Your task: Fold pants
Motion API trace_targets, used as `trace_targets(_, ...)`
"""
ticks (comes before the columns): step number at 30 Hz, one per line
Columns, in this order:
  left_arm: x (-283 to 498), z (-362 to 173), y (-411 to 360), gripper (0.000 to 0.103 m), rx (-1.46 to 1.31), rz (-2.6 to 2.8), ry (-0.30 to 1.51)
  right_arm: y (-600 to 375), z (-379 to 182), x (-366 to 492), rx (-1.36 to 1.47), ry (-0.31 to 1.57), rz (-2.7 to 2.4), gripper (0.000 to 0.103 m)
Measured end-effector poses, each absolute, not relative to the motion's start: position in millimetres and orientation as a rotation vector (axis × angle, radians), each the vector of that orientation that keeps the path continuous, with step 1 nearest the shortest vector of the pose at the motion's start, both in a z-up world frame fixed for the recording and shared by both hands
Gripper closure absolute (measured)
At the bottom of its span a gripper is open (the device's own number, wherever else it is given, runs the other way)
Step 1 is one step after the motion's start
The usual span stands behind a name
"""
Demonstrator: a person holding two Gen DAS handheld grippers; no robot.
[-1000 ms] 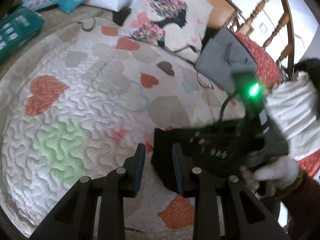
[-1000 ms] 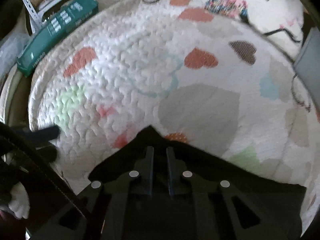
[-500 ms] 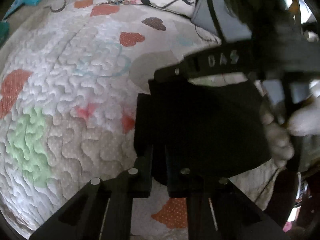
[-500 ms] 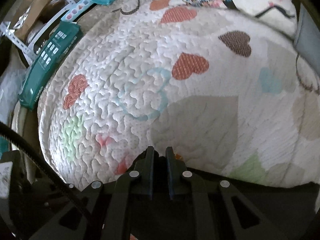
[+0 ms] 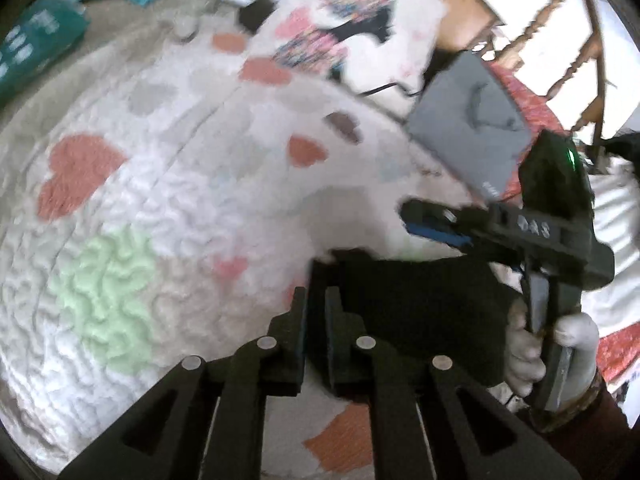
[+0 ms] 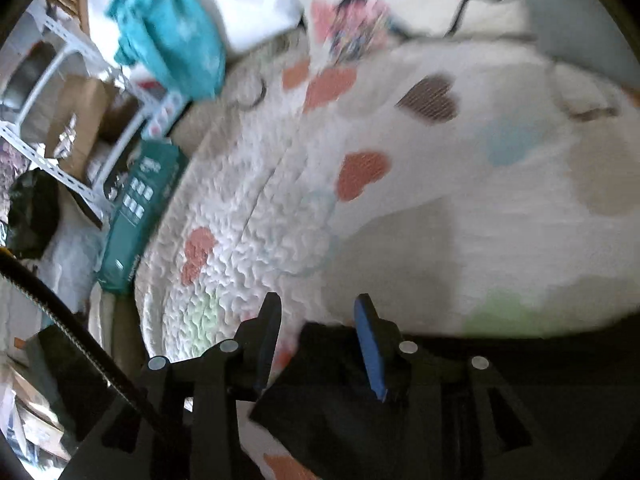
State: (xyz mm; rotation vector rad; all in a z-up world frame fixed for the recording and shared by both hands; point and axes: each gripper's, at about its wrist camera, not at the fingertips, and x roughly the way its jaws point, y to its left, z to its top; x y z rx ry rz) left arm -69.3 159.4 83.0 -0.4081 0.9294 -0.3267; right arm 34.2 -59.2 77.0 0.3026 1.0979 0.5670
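One pair of black pants (image 5: 420,312) is seen folded on the bed quilt (image 5: 168,216), a corner pinched in the left tongs (image 5: 316,312), while the right tongs (image 6: 316,320), clamped on it a second earlier, are opening above the fabric.

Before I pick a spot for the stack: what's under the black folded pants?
The white quilted bedspread with heart patches lies under the black folded pants. An orange heart patch shows at their edge; whatever lies beneath the fabric itself is covered.
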Motion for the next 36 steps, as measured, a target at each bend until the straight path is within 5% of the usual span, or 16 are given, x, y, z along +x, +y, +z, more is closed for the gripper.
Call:
trace_targets(4,-65,91,120,0.069,-0.335,-0.408,0.896,-146,90,-1,0.214,1.052,0.418,0.062)
trace_targets(13,-45,82,27,0.067,-0.19,-0.477,0.971,-388,81,-75,0.132,1.058,-0.116,0.052)
trace_targets(20,-38,48,-10,0.067,-0.025,-0.42,1.065,-396,61,-55,0.037,1.054,-0.047,0.04)
trace_targets(21,-38,44,-11,0.067,-0.008,-0.409,1.074,-392,54,-50,0.008,1.068,-0.043,0.051)
trace_targets(22,-38,42,-11,0.067,0.0,-0.402,1.078,-387,48,-46,-0.013,1.094,-0.038,0.087)
trace_targets(27,-38,36,-11,0.067,0.008,-0.397,1.092,-400,52,-40,0.019,1.075,-0.111,0.092)
trace_targets(28,-38,36,-11,0.067,0.013,-0.397,1.093,-405,52,-39,0.031,1.07,-0.135,0.103)
trace_targets(35,-38,36,-13,0.067,0.031,-0.405,1.095,-473,47,-40,0.171,1.078,-0.349,0.103)
trace_targets(36,-37,36,-12,0.067,0.026,-0.407,1.097,-481,53,-46,0.221,1.061,-0.341,0.096)
